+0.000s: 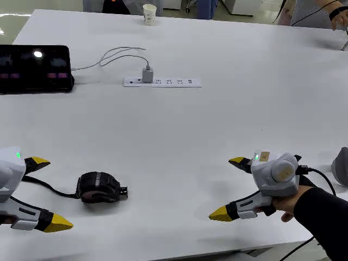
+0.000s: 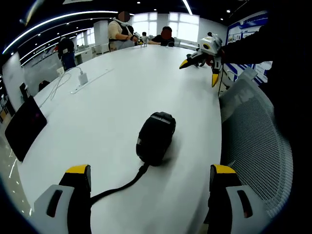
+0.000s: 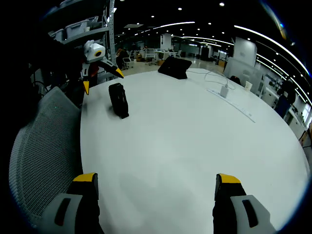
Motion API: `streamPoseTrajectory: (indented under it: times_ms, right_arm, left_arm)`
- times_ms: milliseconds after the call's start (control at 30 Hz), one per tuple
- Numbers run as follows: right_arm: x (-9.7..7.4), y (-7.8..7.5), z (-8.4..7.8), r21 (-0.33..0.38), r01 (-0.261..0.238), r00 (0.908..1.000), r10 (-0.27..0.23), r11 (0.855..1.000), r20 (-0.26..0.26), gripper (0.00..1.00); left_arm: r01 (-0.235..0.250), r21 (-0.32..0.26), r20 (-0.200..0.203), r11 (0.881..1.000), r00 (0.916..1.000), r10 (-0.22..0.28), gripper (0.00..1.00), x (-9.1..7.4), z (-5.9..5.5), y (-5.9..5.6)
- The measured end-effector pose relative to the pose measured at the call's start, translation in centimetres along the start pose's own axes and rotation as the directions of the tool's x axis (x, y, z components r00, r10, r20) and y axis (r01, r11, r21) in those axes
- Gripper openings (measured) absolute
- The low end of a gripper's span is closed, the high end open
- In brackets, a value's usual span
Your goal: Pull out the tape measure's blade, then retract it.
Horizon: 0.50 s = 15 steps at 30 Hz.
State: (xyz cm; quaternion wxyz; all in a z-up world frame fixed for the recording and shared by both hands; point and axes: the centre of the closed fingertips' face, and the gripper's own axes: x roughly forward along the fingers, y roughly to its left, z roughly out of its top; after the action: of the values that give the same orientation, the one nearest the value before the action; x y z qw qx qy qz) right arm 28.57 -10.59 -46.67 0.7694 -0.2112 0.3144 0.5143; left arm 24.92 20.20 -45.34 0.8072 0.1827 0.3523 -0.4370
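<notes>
A black tape measure (image 1: pixel 99 187) lies on the white table, a black strap trailing from it toward the left. In the left gripper view the tape measure (image 2: pixel 156 137) sits just ahead of my left gripper (image 2: pixel 152 175), which is open and holds nothing. The left gripper (image 1: pixel 43 191) stands at the table's near left edge. My right gripper (image 1: pixel 232 187) is open at the near right, held by a hand in a dark sleeve, well apart from the tape measure (image 3: pixel 118 99). No blade shows outside the case.
A white power strip (image 1: pixel 162 82) with a plugged charger and cable lies mid-table. A dark tablet (image 1: pixel 35 68) stands at the far left, a paper cup (image 1: pixel 149 14) at the far edge. A grey mesh chair (image 2: pixel 253 141) is beside the table. People sit at the far end.
</notes>
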Motion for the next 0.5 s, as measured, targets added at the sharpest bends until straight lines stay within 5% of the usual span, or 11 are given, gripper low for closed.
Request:
streamPoseTrajectory:
  times_ms: [500]
  right_arm:
    - [4.0,1.5,3.2,-0.047,-0.092,0.9958,0.092,0.995,0.003,0.99]
  left_arm:
    - [0.063,0.127,-0.092,0.990,0.9945,-0.051,0.93,2.6,1.1,-0.3]
